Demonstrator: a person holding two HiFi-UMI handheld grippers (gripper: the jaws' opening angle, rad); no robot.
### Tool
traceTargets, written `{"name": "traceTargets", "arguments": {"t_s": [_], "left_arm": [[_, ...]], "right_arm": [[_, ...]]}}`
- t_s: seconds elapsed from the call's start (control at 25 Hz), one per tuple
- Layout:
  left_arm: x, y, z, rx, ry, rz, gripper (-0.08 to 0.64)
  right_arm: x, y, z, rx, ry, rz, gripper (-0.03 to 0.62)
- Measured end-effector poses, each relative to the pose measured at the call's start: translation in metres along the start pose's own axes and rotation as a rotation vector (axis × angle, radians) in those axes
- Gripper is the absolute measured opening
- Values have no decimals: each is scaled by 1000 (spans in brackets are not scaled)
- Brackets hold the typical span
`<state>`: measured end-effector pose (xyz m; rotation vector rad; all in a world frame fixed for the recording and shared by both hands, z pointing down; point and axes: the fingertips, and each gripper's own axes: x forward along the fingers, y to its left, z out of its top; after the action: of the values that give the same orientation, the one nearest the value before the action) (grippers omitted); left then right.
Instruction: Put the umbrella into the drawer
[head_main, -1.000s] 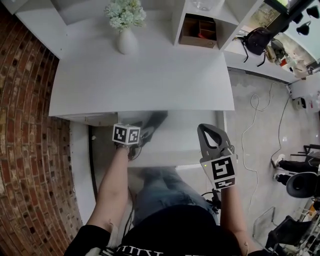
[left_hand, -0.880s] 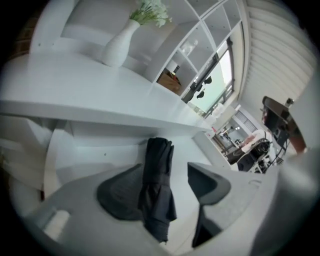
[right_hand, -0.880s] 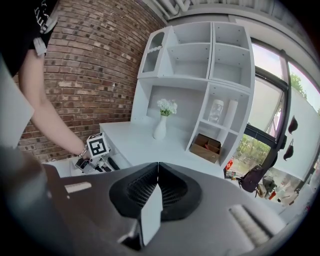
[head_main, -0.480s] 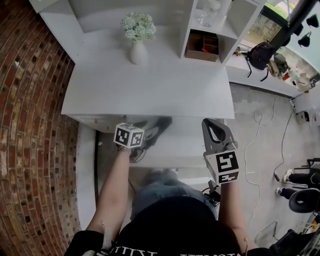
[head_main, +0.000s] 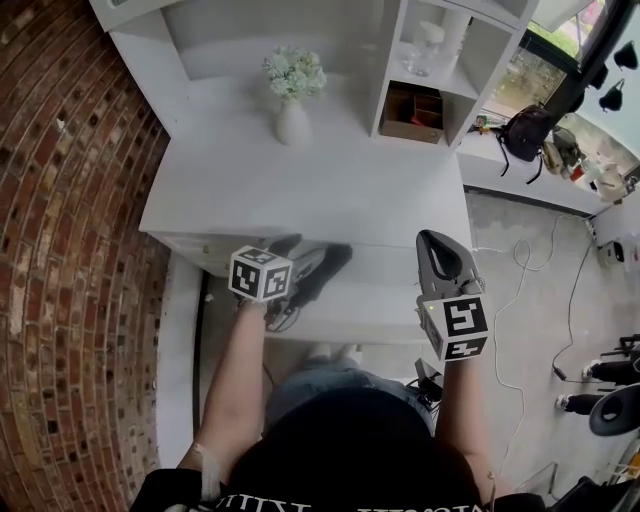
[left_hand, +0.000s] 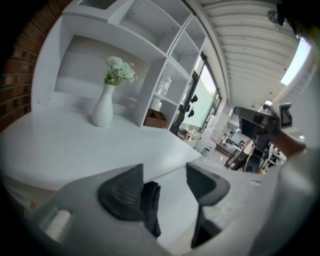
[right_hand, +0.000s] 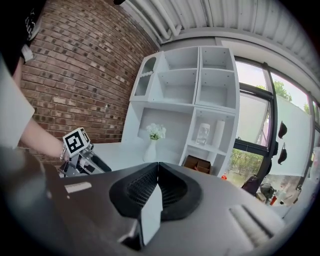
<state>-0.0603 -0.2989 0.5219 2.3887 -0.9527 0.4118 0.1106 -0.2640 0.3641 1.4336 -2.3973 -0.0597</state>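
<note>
The white drawer (head_main: 385, 300) stands pulled out under the desk's front edge. My left gripper (head_main: 315, 258) hovers over the drawer's left part, its jaws wide apart. In the left gripper view a dark folded thing, the umbrella (left_hand: 151, 202), shows low between the jaws, close beside the left pad (left_hand: 122, 192). Neither pad presses on it, and my left gripper (left_hand: 165, 187) holds nothing. My right gripper (head_main: 437, 245) hangs over the drawer's right end. In its own view my right gripper (right_hand: 157, 187) is shut with nothing between its pads.
The white desk (head_main: 300, 190) carries a white vase of pale flowers (head_main: 293, 120) at the back. A shelf unit with a brown box (head_main: 412, 112) rises at the back right. The brick wall (head_main: 70, 230) runs along the left. A black bag (head_main: 528, 130) and cables lie right.
Both grippers have risen, the left one more, lifting up over the drawer. The head view has tipped forward, so more of the shelf unit shows.
</note>
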Motion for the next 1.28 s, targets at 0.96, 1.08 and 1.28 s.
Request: {"name": "traceTargets", "arguments": {"t_s": [0.96,1.08,1.28], "left_arm": [[-94,-68,183,450,-485,168,244],[-110,-81,203,539,-558,234,230],[-130,-103,220,650,-649,272,198]], "right_arm": [[-26,-28,65,-8,-198,-60,3],[-28,-31,68,-3,-212,-68,3],[-31,-36,81,-8,-241,-84,3]]}}
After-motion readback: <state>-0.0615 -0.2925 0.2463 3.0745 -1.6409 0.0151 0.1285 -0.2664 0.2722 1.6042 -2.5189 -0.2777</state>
